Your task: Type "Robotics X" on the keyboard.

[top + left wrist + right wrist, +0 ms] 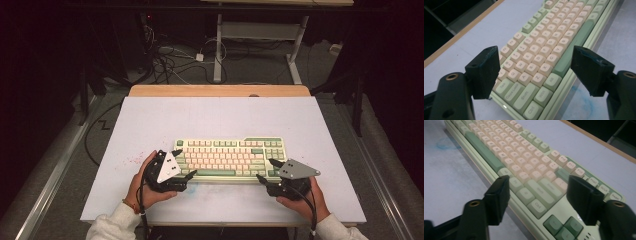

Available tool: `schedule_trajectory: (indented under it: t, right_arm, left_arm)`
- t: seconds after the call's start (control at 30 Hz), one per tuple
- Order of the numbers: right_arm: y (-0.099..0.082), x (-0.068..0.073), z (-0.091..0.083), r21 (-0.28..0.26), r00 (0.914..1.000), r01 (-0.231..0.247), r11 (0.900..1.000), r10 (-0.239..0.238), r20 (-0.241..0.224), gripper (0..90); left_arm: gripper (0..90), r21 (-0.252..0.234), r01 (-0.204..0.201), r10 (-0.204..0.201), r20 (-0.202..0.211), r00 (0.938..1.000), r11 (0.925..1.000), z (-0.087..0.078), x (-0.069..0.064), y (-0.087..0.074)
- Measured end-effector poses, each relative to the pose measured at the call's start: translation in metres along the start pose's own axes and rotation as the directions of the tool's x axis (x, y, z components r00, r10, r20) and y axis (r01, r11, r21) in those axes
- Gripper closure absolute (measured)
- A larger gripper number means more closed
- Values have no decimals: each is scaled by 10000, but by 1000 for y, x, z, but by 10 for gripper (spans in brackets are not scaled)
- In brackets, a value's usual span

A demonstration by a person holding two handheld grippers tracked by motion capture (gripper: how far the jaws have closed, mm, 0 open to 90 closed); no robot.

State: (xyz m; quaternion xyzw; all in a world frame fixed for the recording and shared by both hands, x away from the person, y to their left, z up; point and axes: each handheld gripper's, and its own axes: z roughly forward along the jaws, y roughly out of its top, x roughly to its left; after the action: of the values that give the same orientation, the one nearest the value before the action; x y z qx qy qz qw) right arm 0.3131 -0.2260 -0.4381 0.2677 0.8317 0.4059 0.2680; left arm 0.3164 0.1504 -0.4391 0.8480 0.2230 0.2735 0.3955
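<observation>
One keyboard [230, 159] – pale green, cream keys | left gripper [183, 164] wide apart, empty | right gripper [265, 170] parted, empty

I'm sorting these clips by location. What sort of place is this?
Probably a lab or workshop set up for recording, not a home. A keyboard sits alone on a plain white table, loose cables sprawl over the floor behind, and another desk's metal legs stand there.
</observation>
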Motion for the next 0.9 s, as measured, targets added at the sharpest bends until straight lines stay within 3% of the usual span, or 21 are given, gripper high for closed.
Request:
schedule_trajectory:
  t: [0.17,0.27,0.47,0.9]
  right_arm:
    - [3,0,7,128,9990,22,9999,-17,-449,551]
    - [5,1,10,335,9980,276,9991,-256,-582,661]
    - [14,-2,19,523,9943,323,9981,-267,-1034,891]
    - [41,-3,57,865,9910,489,9951,-375,-1288,900]
  left_arm:
    - [223,223,70,-66,-162,9998,9997,-8,1,-9]
    - [209,321,201,-193,-248,9995,9993,-10,2,-15]
    - [209,575,197,-175,-385,9991,9982,-14,0,-24]
    - [201,628,460,-436,-401,9982,9970,-20,1,-33]
